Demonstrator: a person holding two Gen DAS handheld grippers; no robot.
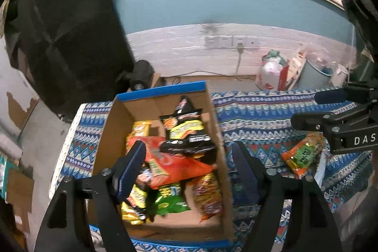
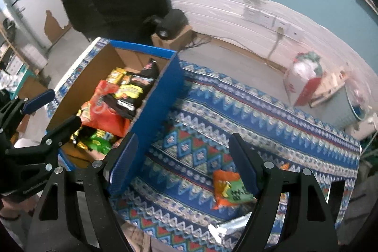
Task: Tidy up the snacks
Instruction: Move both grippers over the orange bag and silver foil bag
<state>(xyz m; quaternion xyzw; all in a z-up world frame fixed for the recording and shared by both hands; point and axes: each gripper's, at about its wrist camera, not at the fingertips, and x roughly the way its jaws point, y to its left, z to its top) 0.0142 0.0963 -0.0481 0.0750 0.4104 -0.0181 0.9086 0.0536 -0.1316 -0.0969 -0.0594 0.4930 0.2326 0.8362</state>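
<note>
A cardboard box (image 1: 219, 124) with a blue outside (image 2: 160, 96) stands on the patterned cloth and holds several snack packets: a black one (image 1: 186, 131), an orange one (image 1: 170, 164), a green one (image 1: 170, 202) and yellow ones. My left gripper (image 1: 186, 157) hangs open above the box with nothing between its pads. My right gripper (image 2: 182, 148) is open over the cloth, just right of the box. An orange and green packet (image 2: 226, 188) lies on the cloth beside its right finger. A silver packet (image 2: 231, 226) lies near the front edge.
The blue patterned cloth (image 2: 259, 110) covers the table. Behind it are a floor, a white panelled wall with sockets (image 1: 231, 41), a black device on a carton (image 2: 170, 23), a red and white bag (image 2: 304, 79) and a dark cabinet (image 1: 70, 27).
</note>
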